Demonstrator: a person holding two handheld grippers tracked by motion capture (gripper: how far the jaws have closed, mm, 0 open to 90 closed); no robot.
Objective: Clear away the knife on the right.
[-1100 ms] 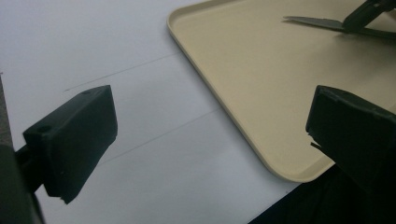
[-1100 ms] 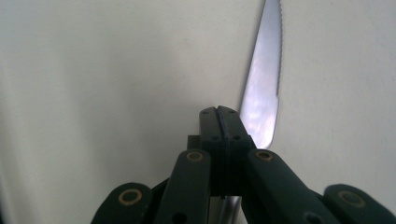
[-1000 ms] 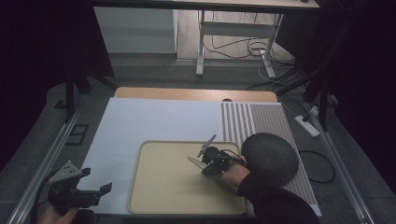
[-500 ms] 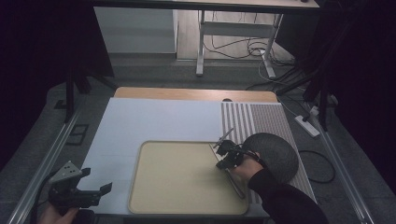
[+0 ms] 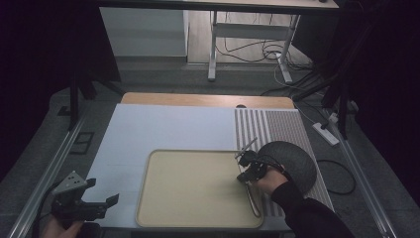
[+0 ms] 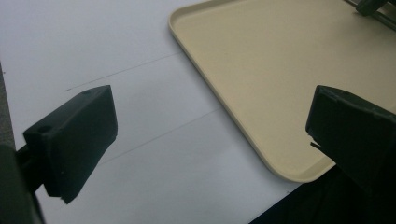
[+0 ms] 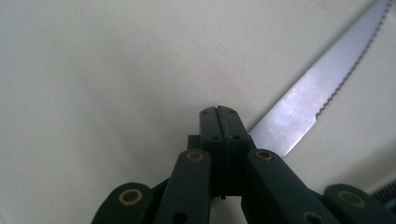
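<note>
Right gripper clamped on knife — blade juts up-right over tray.

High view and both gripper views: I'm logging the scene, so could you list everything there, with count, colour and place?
tray: one, beige, near middle of the table.
knife: one, serrated steel blade, on the tray beside the right gripper.
mat: one, pale blue, under the tray.
striped mat: one, grey-white, table's right.
round pad: one, dark grey, on the striped mat.
left gripper: black, open, near-left corner.
right gripper: black, shut, tray's right edge.
</note>
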